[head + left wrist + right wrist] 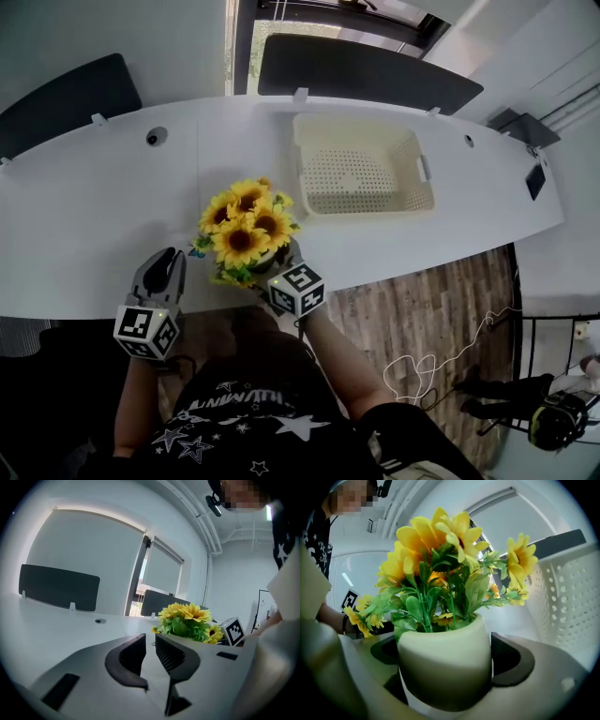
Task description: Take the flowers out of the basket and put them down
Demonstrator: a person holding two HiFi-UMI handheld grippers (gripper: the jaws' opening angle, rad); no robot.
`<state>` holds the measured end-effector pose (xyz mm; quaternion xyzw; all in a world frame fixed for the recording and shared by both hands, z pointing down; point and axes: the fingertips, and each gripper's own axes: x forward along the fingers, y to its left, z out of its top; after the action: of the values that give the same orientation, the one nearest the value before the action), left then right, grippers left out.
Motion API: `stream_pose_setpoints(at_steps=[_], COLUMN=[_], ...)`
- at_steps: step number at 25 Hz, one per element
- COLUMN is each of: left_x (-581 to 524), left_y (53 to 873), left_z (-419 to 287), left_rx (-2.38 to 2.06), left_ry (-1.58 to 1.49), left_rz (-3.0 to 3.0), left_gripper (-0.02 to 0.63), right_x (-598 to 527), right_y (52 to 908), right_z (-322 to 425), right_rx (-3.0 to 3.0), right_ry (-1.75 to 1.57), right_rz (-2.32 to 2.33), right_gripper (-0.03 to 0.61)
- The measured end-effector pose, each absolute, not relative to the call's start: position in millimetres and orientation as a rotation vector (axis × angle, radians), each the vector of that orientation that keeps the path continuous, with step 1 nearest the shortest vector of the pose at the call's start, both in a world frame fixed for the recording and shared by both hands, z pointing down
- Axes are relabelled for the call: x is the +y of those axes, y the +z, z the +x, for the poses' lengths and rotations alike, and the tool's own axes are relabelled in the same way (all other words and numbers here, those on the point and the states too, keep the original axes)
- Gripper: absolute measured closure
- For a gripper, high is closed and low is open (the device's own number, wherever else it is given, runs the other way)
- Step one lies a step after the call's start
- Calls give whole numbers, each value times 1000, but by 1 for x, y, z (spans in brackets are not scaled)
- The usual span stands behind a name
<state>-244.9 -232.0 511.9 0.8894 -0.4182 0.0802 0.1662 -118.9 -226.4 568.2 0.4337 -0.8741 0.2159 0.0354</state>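
Observation:
A bunch of yellow sunflowers (246, 225) stands in a cream pot (445, 667). My right gripper (267, 260) is shut on that pot, one dark pad on each side of it (513, 660). The pot is upright over the near edge of the white table (94, 206); whether it touches the top I cannot tell. The cream perforated basket (361, 120) stands empty at the back right, and its wall (567, 597) shows in the right gripper view. My left gripper (165, 258) is just left of the flowers, with only a narrow gap (149, 644) between its jaws and nothing in it.
Dark partition panels (366, 70) stand behind the table's far edge. A round cable port (156, 137) sits at the back left of the table. Wooden floor (422, 309) with a loose white cable lies to the right of the person's body.

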Motion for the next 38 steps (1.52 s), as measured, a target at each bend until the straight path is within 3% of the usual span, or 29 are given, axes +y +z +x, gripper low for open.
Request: stream_pose_setpoints(at_steps=[25, 38], left_x=[-228, -153], left_y=[516, 496], left_z=[-263, -266], left_rx=[-1248, -1215], left_ry=[210, 180], left_rz=[2488, 2531], left_gripper=[546, 546], right_x=[-240, -167], right_y=[624, 598], right_z=[-130, -110], right_rx=[-2425, -2386], right_ry=[561, 645], right_rz=[1273, 1409], right_gripper=[21, 21])
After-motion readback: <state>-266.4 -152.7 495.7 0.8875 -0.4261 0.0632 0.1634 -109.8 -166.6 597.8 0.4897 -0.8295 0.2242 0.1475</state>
